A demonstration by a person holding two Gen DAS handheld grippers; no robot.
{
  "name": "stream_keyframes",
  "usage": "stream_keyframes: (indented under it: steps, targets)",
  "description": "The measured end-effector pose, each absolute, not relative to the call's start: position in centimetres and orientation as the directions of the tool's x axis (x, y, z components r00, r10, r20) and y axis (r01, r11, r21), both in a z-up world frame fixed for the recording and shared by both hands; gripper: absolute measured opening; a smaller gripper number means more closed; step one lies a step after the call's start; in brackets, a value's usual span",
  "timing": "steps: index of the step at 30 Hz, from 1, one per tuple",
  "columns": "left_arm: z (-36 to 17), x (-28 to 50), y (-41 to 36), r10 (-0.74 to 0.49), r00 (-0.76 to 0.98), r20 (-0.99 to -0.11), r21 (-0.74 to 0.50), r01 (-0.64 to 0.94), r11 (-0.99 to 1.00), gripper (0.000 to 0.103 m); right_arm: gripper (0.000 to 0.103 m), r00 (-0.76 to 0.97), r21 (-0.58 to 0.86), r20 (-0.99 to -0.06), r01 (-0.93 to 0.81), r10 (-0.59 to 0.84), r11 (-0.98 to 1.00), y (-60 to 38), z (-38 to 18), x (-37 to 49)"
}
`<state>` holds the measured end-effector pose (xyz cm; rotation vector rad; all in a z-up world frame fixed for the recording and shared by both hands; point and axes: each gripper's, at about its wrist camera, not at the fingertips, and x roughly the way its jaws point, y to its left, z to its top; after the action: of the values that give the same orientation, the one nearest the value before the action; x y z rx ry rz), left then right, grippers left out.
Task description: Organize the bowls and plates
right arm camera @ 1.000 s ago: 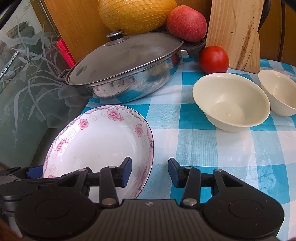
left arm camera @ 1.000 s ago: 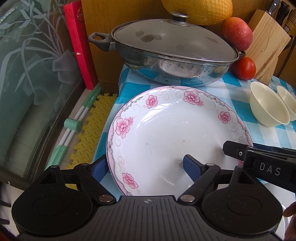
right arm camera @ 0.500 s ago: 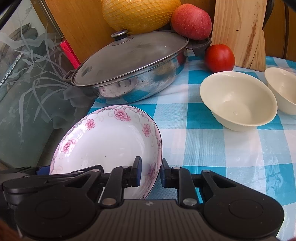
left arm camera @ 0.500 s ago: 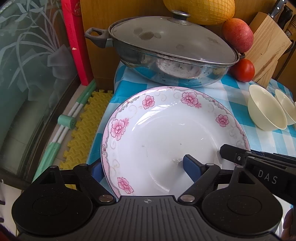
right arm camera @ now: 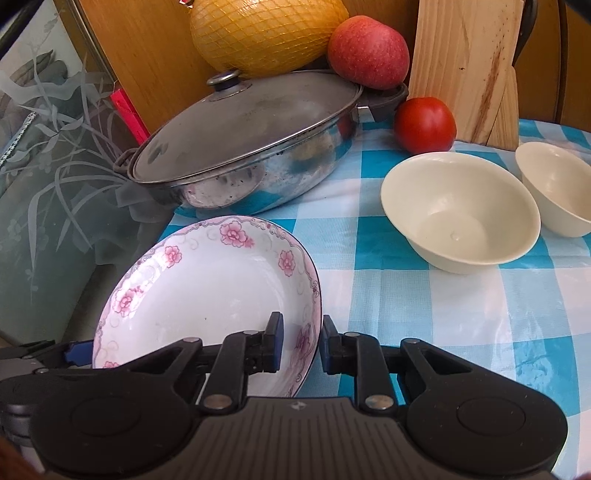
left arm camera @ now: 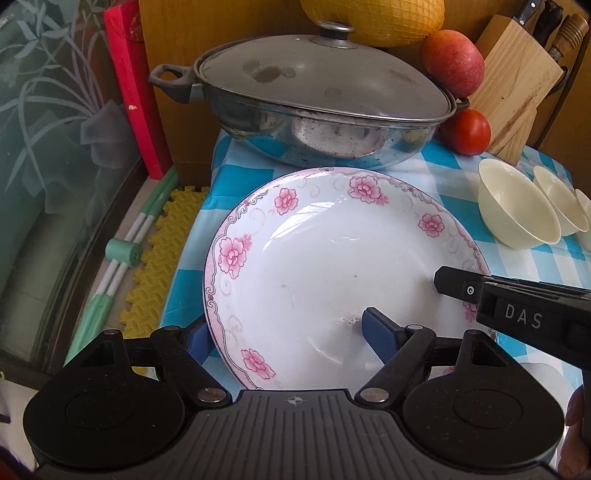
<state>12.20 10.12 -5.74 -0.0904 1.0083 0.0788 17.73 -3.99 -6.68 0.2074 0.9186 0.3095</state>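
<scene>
A white plate with pink flowers (left arm camera: 332, 258) is held tilted at the table's left edge; it also shows in the right wrist view (right arm camera: 207, 288). My left gripper (left arm camera: 284, 332) is open, with the plate's near left rim between its fingers, one under and one over. My right gripper (right arm camera: 301, 347) is shut on the plate's right rim. Cream bowls (right arm camera: 458, 210) (right arm camera: 557, 184) stand upright on the checked cloth to the right, also seen in the left wrist view (left arm camera: 517, 206).
A lidded steel pan (left arm camera: 314, 99) sits behind the plate, with a yellow melon (right arm camera: 266, 33), an apple (right arm camera: 369, 50), a tomato (right arm camera: 424, 123) and a wooden knife block (left arm camera: 513, 81). Left of the table edge (left arm camera: 207, 206) are a glass panel and yellow mat (left arm camera: 159, 251).
My right gripper has closed from open onto the plate's right rim. The plate has tilted and lifted slightly. The left gripper has stayed around the left rim.
</scene>
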Motion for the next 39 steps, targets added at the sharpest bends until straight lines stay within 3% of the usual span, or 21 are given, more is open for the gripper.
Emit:
stream_keyframes:
  steps: [8,23,30,39]
  targets:
    - [-5.86,12.56,10.66,0.051,0.53,-0.846,-0.023,-0.132,0.991,0.092,0.026,0.555,0.35,-0.738,-0.172,0.384,0.921,-4.38,-7.04,18.02]
    - [-5.75,12.84,10.16,0.074,0.563,-0.823,0.01,-0.117,0.993,0.083,0.022,0.572,0.32,-0.739,-0.169,0.357,0.932,-3.99,-6.86,17.64]
    - [-5.52,12.59,10.43,0.09,0.57,-0.816,0.011,-0.14,0.99,0.075,0.022,0.572,0.332,-0.737,-0.155,0.359,0.93,-4.12,-6.76,17.51]
    - [-5.53,12.56,10.37,0.084,0.57,-0.818,0.011,-0.131,0.991,0.074,0.022,0.581,0.318,-0.735,-0.157,0.348,0.935,-4.07,-6.79,17.57]
